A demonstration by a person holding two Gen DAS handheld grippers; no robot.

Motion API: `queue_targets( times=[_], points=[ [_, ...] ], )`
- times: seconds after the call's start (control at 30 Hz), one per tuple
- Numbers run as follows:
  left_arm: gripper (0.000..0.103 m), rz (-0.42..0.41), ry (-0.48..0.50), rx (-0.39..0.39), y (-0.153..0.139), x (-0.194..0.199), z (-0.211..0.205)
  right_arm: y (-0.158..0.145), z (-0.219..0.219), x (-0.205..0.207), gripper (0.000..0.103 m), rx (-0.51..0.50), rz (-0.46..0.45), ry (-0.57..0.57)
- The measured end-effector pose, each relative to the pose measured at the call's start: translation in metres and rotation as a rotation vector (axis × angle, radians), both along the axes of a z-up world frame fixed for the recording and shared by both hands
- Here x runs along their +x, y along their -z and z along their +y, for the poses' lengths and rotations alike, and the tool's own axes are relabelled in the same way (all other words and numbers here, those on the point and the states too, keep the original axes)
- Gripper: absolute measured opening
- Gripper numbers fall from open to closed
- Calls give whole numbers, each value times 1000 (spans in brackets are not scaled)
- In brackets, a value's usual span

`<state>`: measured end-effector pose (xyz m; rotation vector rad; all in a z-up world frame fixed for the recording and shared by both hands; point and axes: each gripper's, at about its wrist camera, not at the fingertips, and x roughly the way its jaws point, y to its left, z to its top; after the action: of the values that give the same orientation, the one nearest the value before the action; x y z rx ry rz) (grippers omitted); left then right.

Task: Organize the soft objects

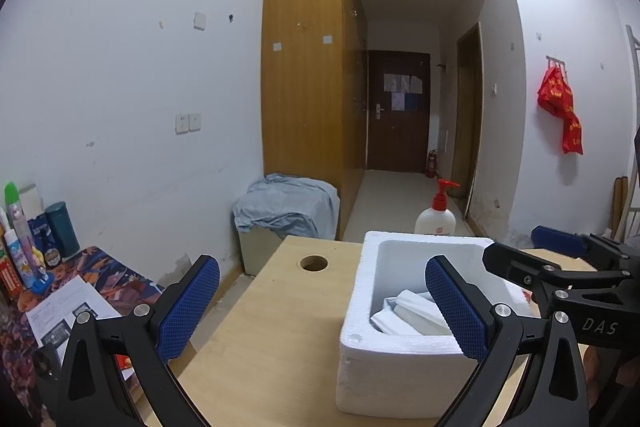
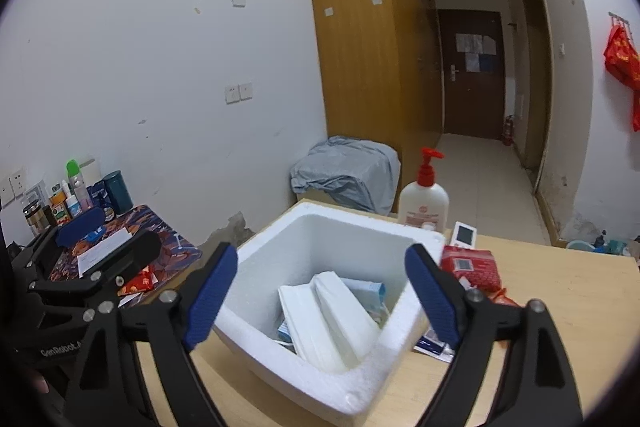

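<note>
Right wrist view: the left hand-held gripper (image 2: 100,233) hovers at the far left over a patterned cloth (image 2: 168,247), its jaws spread with nothing between them. The right hand-held gripper (image 2: 322,291) also stands wide apart and empty, poised over the white foam box (image 2: 280,371) on the bench (image 2: 560,307). Inside the box, white tissue packs (image 2: 336,319) lie tilted, long axes running from near left up to far right. A red packet (image 2: 472,265) and pump bottle (image 2: 424,199) sit just beside the box's right rim.
</note>
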<state>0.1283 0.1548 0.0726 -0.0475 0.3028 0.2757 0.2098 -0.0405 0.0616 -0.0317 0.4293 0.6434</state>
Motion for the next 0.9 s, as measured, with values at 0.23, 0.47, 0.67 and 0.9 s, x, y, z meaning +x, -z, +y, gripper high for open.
queue_targets(
  times=[0.23,0.47,0.67,0.9],
  points=[
    [103,-12,24,-1,-6,-7,-13,-5,-31,-10,103,31,-17,69],
    [103,-22,81,2,-12,-11,-41,-7,-79,-26,103,46,-29,188],
    [103,-17,155,16,-12,-14,-75,-5,-116,-38,103,53,-25,265],
    [103,-26,197,17,-15,-20,-101,-1,-138,-50,103,46,-28,290]
  ],
)
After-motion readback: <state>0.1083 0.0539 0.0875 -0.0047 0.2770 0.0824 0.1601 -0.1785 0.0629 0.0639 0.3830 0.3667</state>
